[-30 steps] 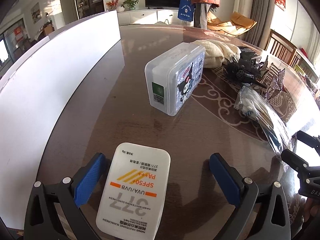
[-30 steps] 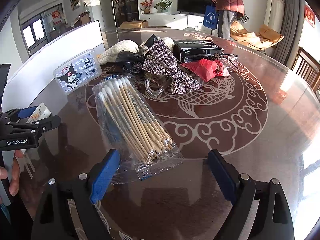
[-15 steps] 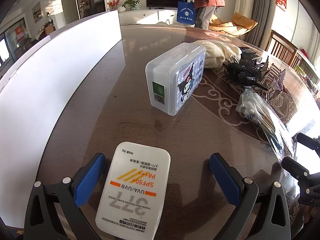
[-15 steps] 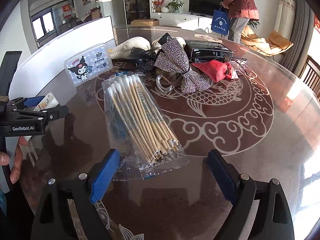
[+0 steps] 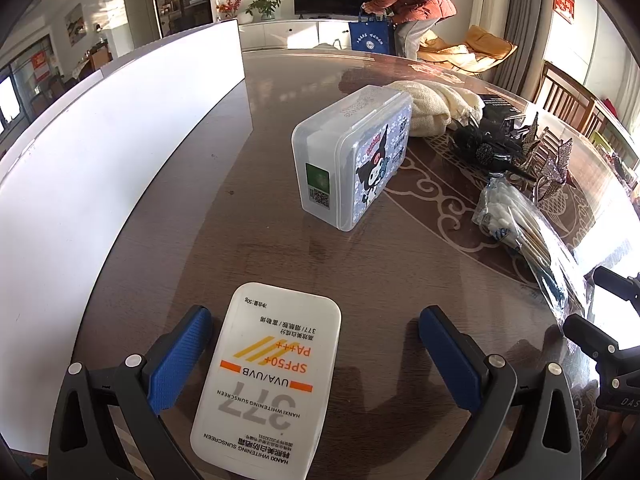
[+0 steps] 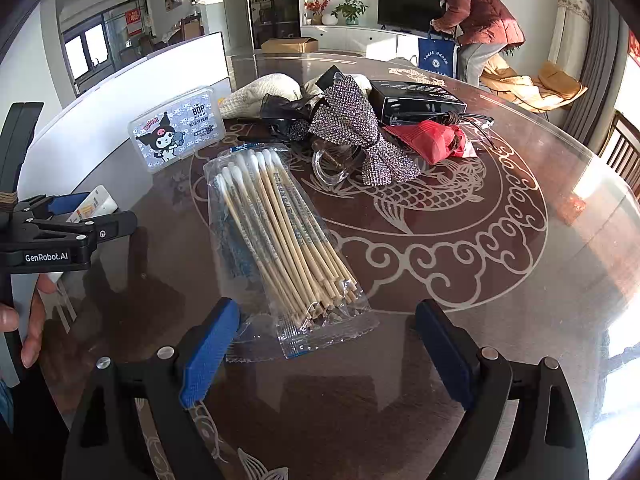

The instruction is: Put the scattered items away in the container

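Observation:
A white sunscreen tube (image 5: 268,376) lies flat between the jaws of my open left gripper (image 5: 316,356), close to the left finger, not clamped. It also shows in the right wrist view (image 6: 94,206). A clear bag of cotton swabs (image 6: 280,240) lies just in front of my open right gripper (image 6: 324,356), its near end between the fingers. A clear plastic box with a cartoon label (image 5: 352,160) stands on edge farther ahead; in the right wrist view (image 6: 176,134) it is far left. No container for the items is clearly in view.
A white board (image 5: 100,152) stands along the table's left side. A cream knit cloth (image 6: 260,94), black hair clip (image 6: 280,114), sequin bow (image 6: 356,132), clear ring (image 6: 332,160), red pouch (image 6: 432,140) and black box (image 6: 412,98) cluster at the back. A person stands far behind.
Both grippers have barely moved; the right one has edged a little toward the swab bag. The person in the background has bent over.

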{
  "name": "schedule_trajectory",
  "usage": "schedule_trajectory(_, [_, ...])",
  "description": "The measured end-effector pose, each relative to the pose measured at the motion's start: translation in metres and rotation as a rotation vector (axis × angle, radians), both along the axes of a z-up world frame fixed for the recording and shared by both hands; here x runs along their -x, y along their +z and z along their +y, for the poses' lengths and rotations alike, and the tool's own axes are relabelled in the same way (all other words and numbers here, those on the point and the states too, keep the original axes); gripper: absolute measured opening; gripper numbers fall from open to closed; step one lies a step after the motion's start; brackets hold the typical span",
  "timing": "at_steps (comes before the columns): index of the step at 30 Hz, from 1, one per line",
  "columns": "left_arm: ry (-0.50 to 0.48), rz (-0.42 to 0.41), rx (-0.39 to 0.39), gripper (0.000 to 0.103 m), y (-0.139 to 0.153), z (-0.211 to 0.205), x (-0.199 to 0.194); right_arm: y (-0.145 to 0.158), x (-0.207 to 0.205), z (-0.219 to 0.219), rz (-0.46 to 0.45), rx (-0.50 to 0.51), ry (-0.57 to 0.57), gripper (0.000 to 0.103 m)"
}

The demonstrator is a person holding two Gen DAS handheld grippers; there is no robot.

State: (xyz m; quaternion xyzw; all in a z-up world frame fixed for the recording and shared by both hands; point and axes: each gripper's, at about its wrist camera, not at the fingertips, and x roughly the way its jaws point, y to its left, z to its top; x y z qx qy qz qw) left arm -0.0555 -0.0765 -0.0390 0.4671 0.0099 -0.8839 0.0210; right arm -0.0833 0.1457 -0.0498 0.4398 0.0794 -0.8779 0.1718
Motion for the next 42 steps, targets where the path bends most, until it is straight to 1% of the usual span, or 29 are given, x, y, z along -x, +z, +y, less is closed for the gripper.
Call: schedule_trajectory(42, [0.006, 0.000, 0.001, 0.103, -0.0007, -0.0041, 0.0020, -0.0002, 0.0005, 0.0001, 0.001, 0.000, -0.001, 0.091])
